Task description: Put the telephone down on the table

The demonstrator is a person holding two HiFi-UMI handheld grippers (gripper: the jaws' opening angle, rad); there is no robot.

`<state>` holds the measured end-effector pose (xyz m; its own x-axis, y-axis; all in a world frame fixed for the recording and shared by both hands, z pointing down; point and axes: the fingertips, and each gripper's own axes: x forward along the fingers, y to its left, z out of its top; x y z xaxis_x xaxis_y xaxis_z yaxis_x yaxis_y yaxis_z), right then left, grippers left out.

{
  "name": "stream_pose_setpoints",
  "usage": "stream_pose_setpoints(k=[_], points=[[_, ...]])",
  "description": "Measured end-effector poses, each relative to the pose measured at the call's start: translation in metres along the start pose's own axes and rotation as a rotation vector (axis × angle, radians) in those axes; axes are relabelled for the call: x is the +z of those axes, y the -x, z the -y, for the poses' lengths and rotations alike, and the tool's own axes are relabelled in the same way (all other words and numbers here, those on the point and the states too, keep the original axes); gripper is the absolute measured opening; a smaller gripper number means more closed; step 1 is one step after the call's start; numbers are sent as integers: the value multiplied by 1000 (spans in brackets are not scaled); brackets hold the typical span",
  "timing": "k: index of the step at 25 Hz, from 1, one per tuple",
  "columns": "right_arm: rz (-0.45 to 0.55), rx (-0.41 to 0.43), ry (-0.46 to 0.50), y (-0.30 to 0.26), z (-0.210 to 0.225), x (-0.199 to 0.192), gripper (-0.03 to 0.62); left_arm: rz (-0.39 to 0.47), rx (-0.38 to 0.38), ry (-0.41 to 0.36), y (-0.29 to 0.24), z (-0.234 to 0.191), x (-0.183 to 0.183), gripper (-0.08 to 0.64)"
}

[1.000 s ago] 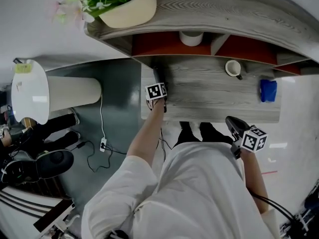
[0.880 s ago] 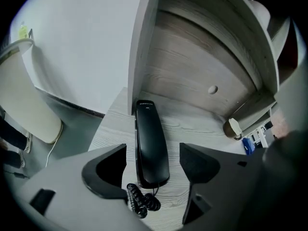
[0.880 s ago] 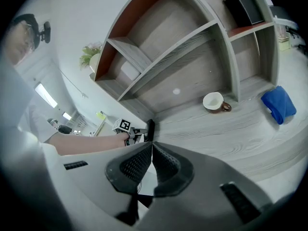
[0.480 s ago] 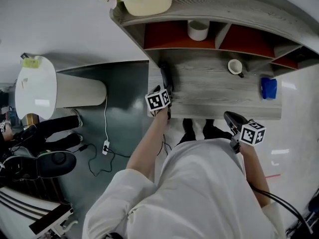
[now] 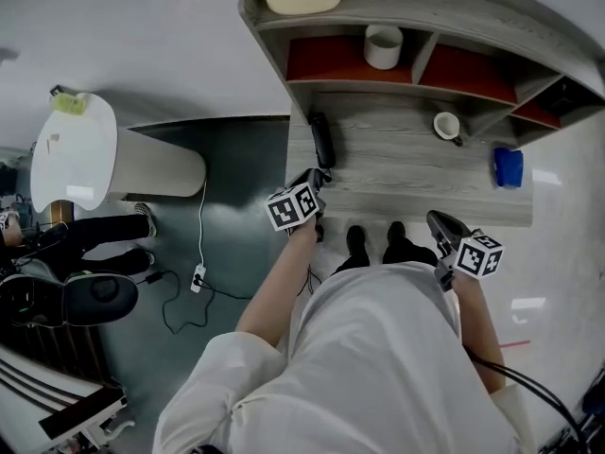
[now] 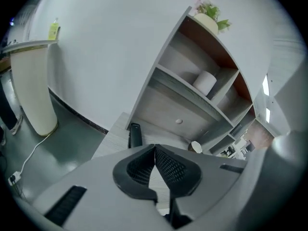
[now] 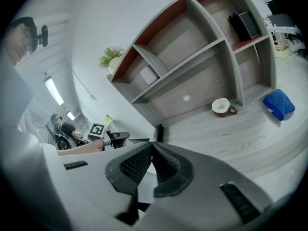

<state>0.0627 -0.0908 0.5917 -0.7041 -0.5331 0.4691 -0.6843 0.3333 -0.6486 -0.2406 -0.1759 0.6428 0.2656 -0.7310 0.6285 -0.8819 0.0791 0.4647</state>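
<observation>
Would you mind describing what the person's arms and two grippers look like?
The left gripper and right gripper match: light grey bodies, black textured pads, a white cube with black square markers. The person wears a white short-sleeved top; a black cable trails from the right arm.

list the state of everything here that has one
phone, lying flat on the table, not held
left gripper, jaws just closed, shut, empty
right gripper, shut, empty
cup, upright
cloth, bunched up
roll, standing on end
</observation>
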Motion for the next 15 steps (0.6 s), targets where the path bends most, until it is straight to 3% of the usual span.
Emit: stream_pose_setpoints(k=[7, 15], points=[[-8, 24, 29, 19, 9, -1, 17, 95, -19, 54, 43, 13, -17, 9], [-77, 88, 88, 57, 18, -18, 17, 91, -88, 118, 89, 64, -80, 9]])
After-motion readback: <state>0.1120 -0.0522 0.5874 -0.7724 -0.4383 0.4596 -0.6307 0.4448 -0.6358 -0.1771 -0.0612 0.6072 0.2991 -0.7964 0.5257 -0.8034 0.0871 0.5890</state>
